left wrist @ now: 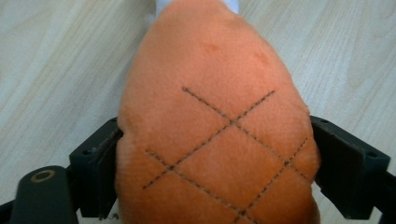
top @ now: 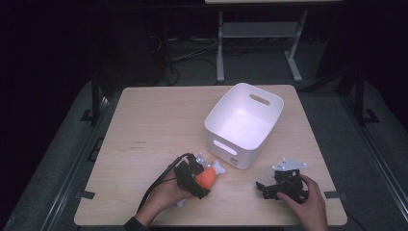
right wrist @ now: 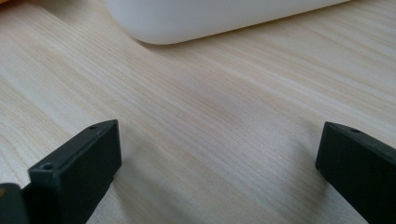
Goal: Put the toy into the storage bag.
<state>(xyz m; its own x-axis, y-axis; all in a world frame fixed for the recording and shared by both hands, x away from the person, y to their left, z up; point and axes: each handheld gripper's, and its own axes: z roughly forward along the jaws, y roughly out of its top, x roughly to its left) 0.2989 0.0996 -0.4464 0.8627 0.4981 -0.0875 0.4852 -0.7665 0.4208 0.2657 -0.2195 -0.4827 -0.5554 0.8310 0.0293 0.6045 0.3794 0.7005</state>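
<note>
Orange plush toy (left wrist: 215, 135), shaped like a drumstick, with dark stitched crosshatch lines over a fuzzy surface; white bone end (top: 219, 167) poking toward the bin, cut off at the top edge of the left gripper view. Lower part hidden behind the left gripper (top: 198, 179) from above. Lying on the wooden worktop (top: 154, 125), just beside the near wall of the white plastic bin (top: 262, 103). Clamped on both flanks by the left fingers (left wrist: 95, 163). Right gripper (top: 263, 188) resting on the worktop near the bin, fingers (right wrist: 79, 170) spread wide around bare wood.
</note>
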